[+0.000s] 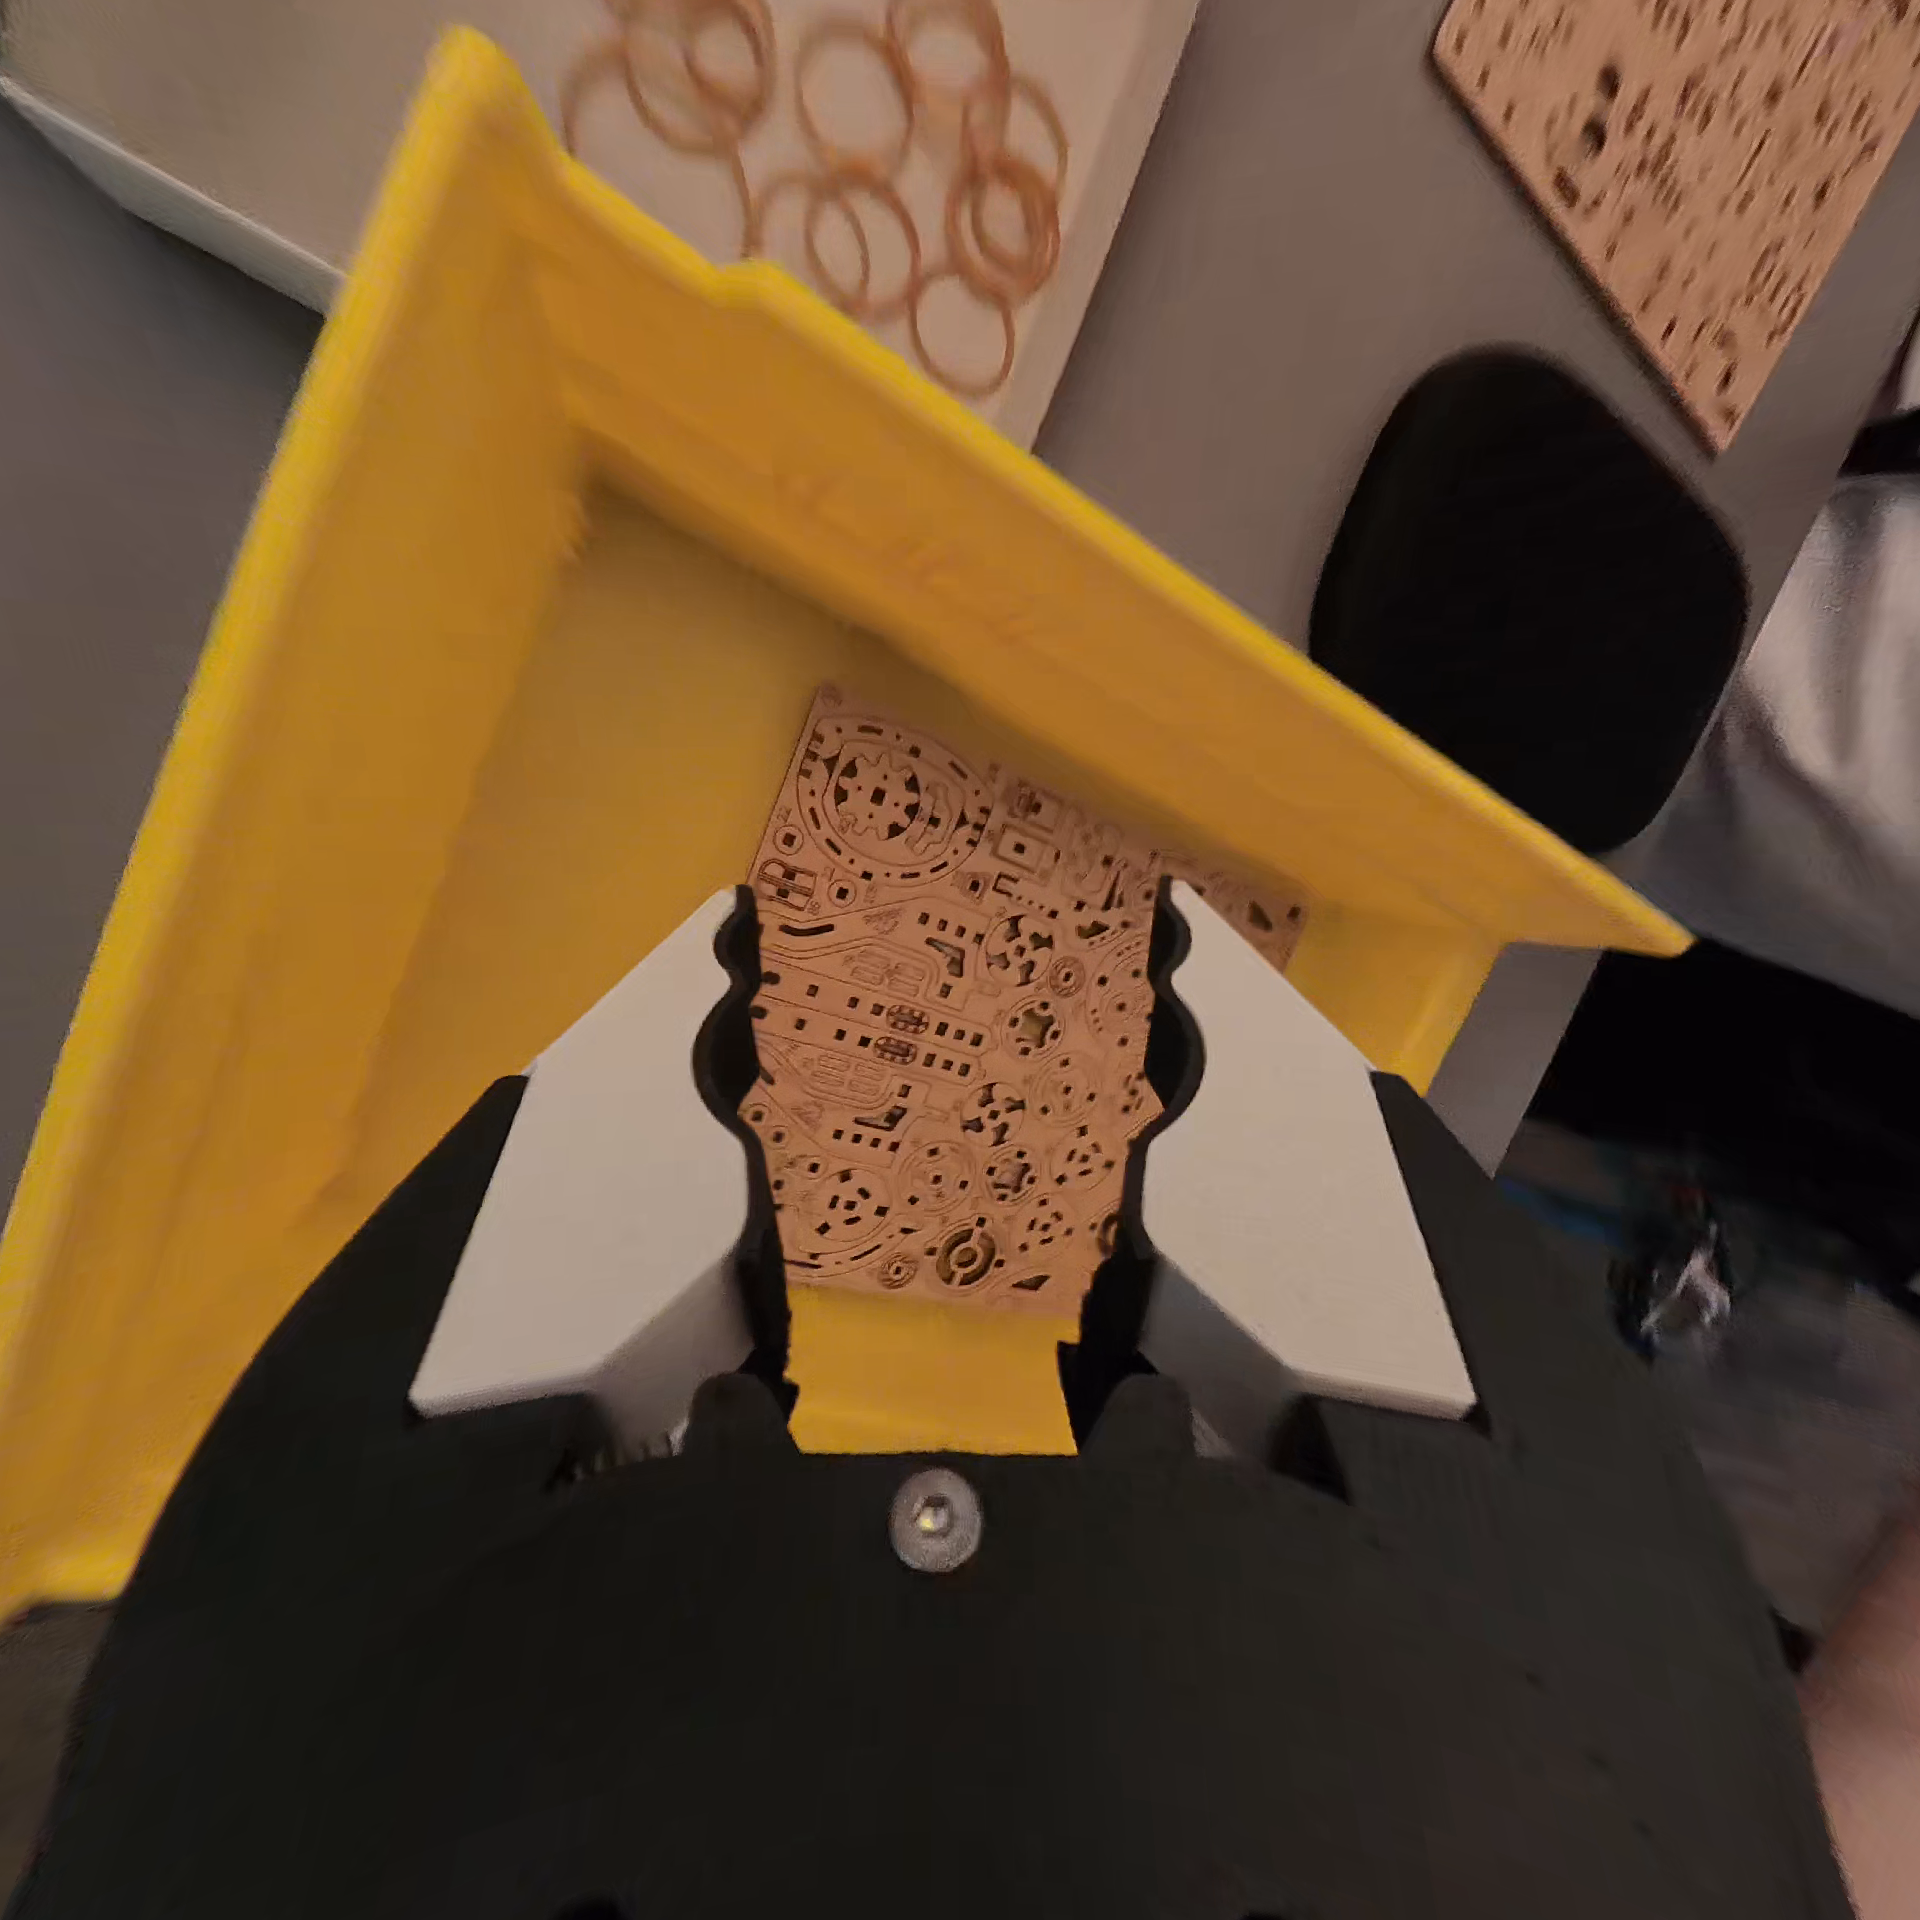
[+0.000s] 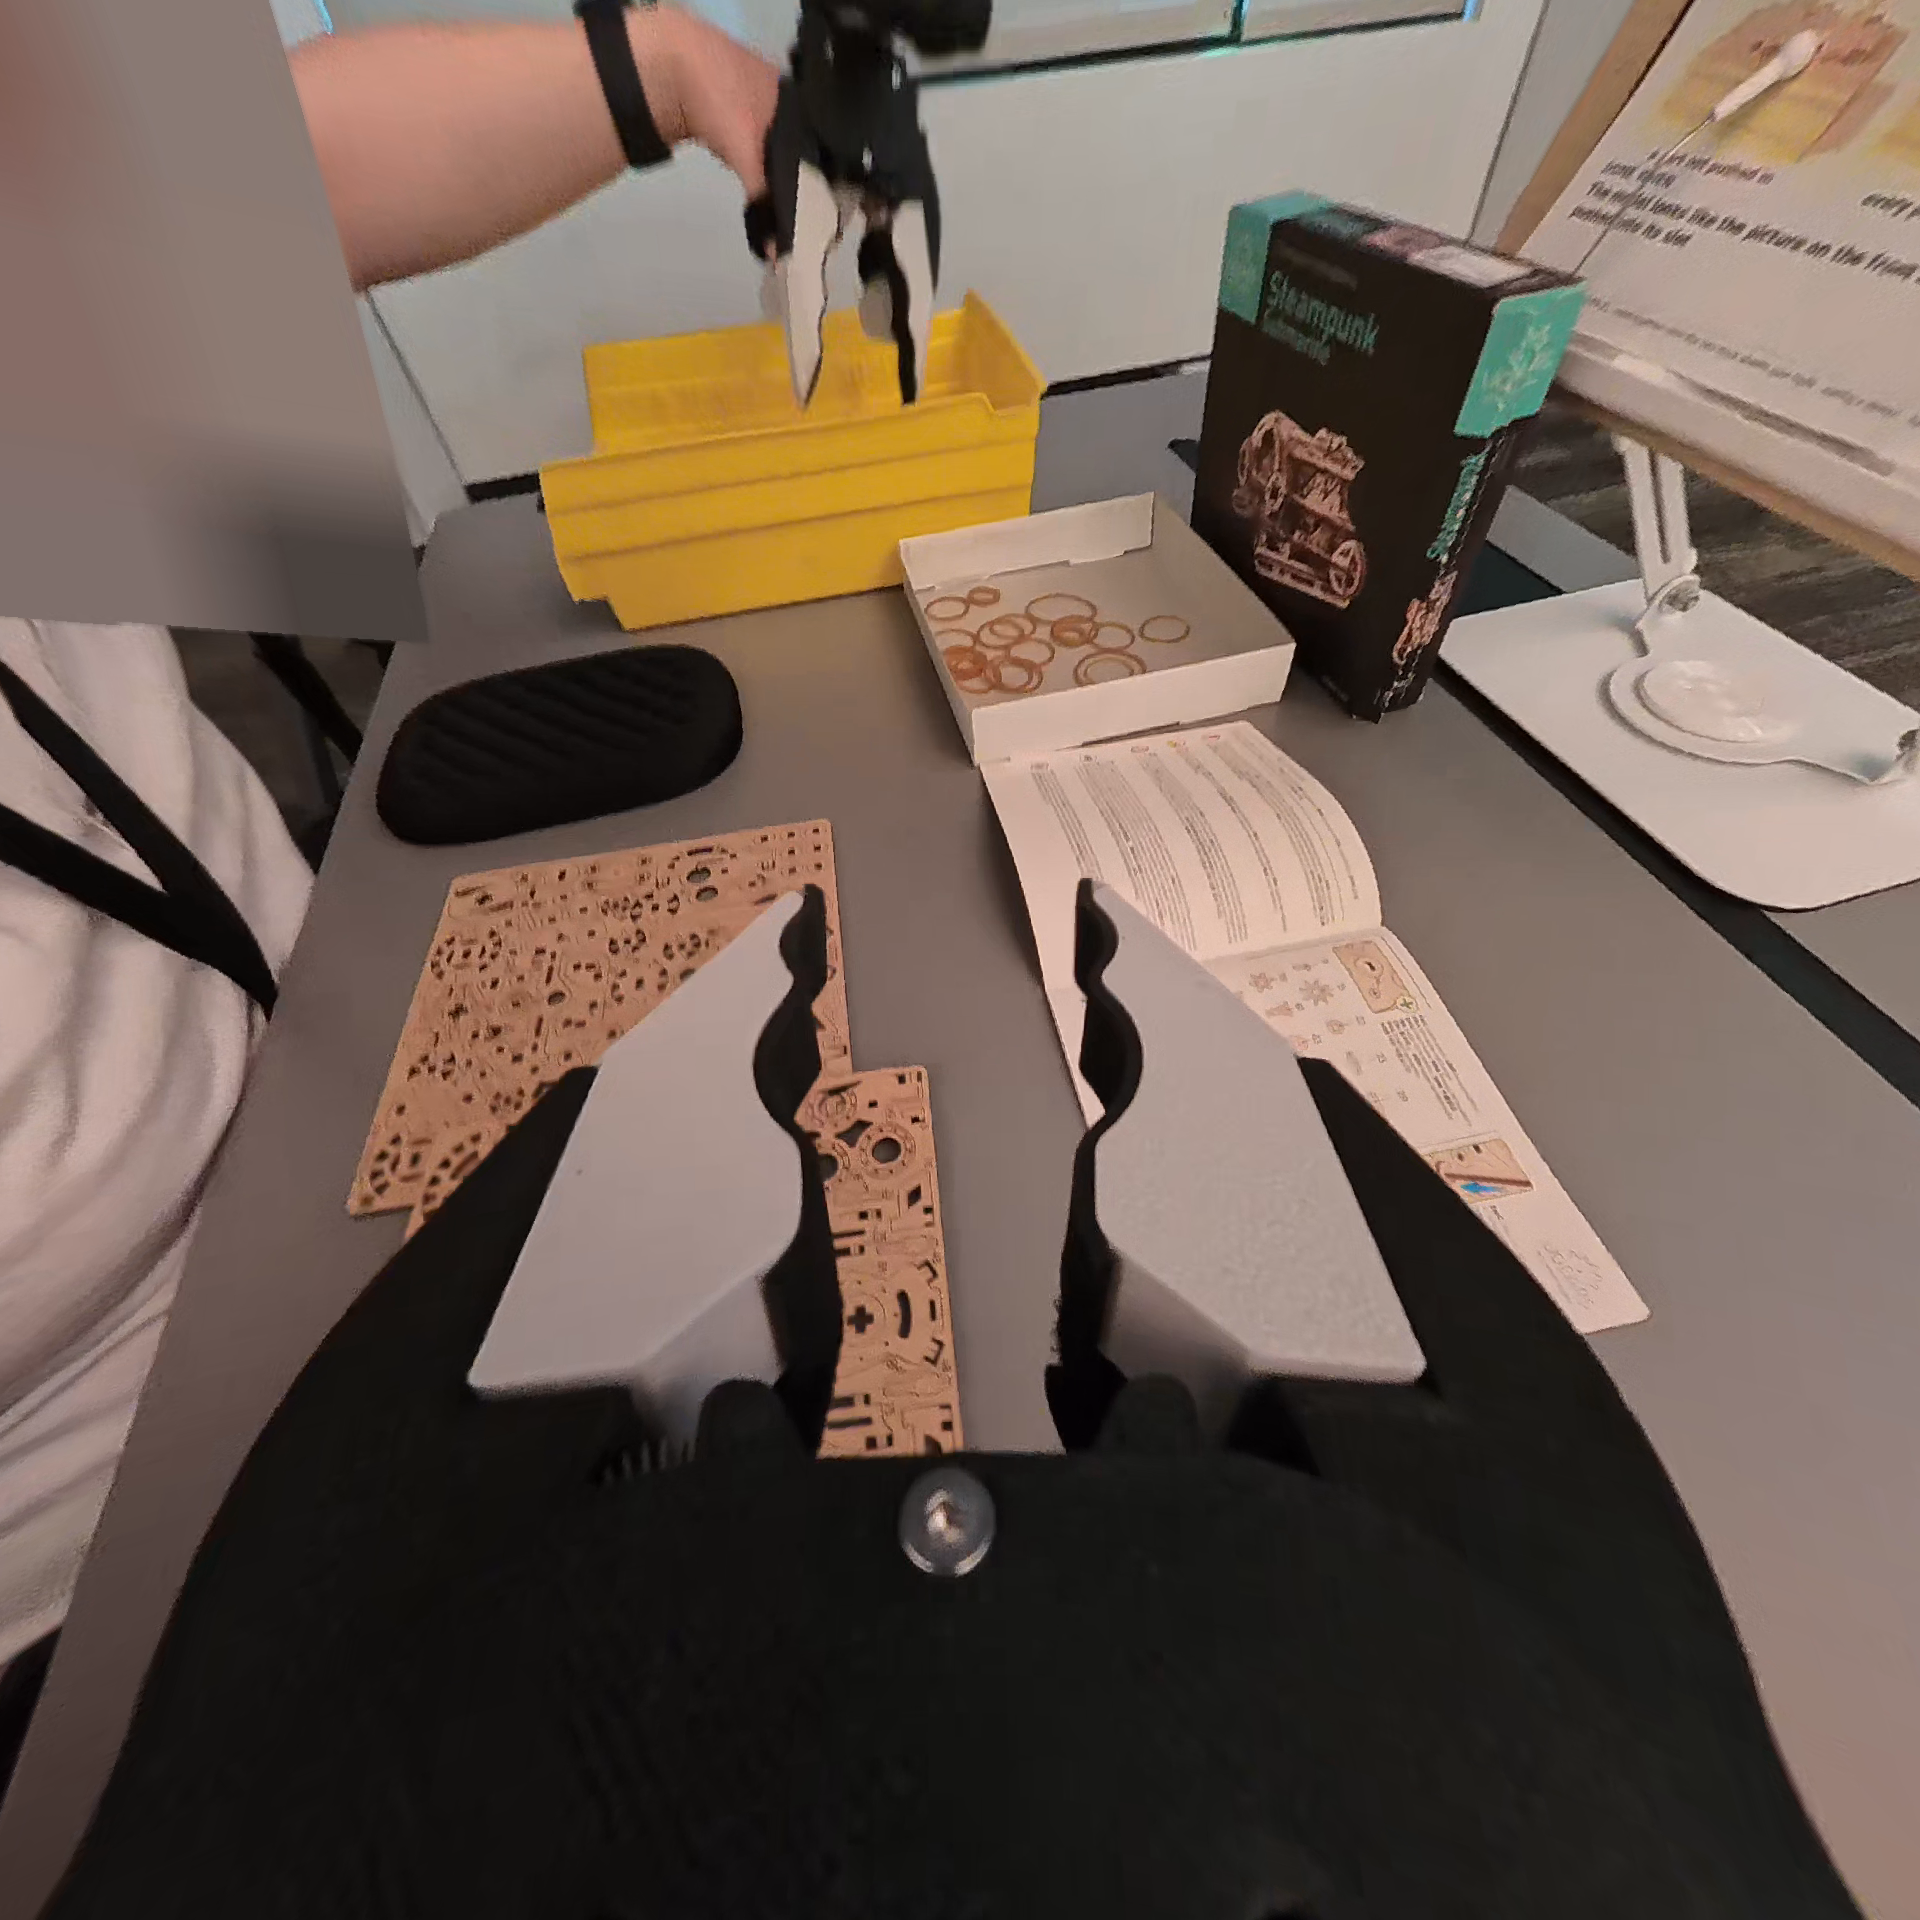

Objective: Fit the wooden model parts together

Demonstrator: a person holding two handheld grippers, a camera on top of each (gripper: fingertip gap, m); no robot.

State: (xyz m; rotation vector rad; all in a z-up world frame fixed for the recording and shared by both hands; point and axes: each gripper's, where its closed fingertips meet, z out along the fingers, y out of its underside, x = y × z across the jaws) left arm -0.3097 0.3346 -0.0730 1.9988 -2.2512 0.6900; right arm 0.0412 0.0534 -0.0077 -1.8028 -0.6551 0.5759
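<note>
A wooden part sheet (image 1: 935,1039) lies flat inside the yellow bin (image 1: 416,727). My left gripper (image 1: 956,904) is open and points down into the bin, its fingers either side of the sheet and holding nothing. From the right wrist view it (image 2: 857,395) hangs open over the bin (image 2: 790,509). My right gripper (image 2: 945,904) is open and empty above the table. Just below it to its left lie a large wooden sheet (image 2: 623,987) and a smaller one (image 2: 894,1247).
A white tray of rubber bands (image 2: 1091,634), a dark kit box (image 2: 1371,447) and an open instruction booklet (image 2: 1247,935) sit to the right. A black pad (image 2: 561,738) lies left of centre. A white book stand (image 2: 1714,675) is far right. A person stands at the left table edge. The gap from one gripper's tips to the other's is roughly 45 centimetres.
</note>
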